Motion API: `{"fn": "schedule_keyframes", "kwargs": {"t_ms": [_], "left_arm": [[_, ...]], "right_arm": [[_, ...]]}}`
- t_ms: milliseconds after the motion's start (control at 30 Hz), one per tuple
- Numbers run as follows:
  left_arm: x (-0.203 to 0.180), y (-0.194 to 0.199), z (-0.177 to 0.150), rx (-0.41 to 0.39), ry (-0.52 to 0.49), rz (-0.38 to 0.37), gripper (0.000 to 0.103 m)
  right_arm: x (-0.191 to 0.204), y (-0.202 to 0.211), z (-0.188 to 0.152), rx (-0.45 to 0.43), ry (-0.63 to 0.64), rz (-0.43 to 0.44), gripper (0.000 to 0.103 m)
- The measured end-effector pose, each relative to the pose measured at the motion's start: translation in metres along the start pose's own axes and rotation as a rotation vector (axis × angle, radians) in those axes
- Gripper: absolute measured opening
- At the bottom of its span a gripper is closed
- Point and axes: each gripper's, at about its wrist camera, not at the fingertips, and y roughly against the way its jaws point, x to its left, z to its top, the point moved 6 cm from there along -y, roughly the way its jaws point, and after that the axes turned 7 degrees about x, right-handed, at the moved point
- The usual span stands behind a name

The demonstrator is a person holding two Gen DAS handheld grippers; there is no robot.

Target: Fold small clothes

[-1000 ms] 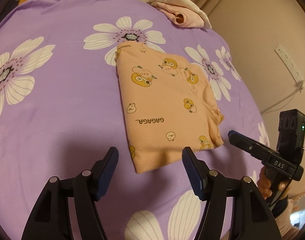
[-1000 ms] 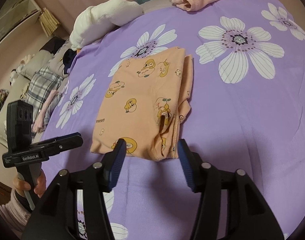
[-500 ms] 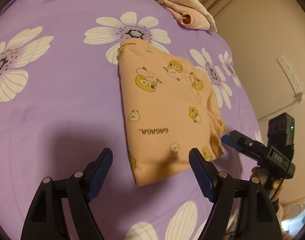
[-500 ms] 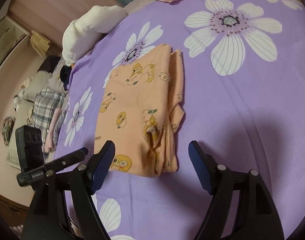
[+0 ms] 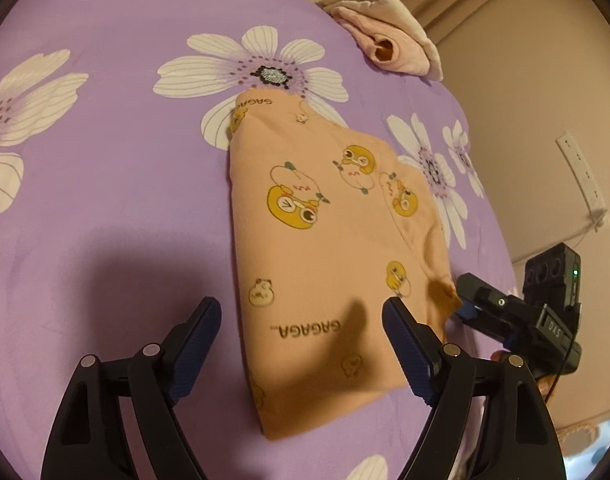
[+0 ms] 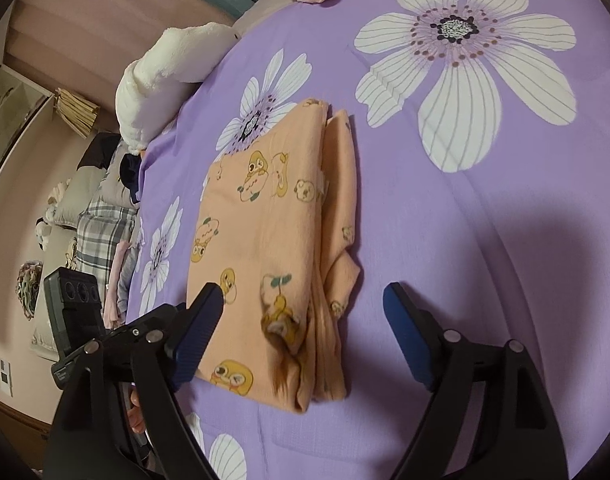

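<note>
On the purple flowered bed (image 5: 105, 200), the peach duck-print garment (image 5: 325, 240) lies already folded into a flat, layered rectangle, its stacked edges showing along the right side in the right wrist view (image 6: 333, 280). Both tools hover at its near edge: the left hand-held gripper (image 5: 301, 320) and the right hand-held gripper (image 6: 303, 308) each have jaws spread wide, pinching nothing. Judging from this, one more fold or a move to the rolled pink clothes (image 5: 389, 40) at the far edge remains.
</note>
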Motion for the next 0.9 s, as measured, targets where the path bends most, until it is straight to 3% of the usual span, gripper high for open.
{"fn": "schedule_keyframes", "kwargs": {"t_ms": [633,900], "left_arm": [[-0.011,-0.023,0.013,0.031,-0.048,-0.018,0.082],[-0.014,-0.030,0.017,0.034,-0.070,-0.018,0.082]], "right_arm": [[0.009,-0.030,0.028,0.026,0.036,0.049,0.085],[0.013,-0.040,0.035,0.037,0.070,0.057,0.075]]}}
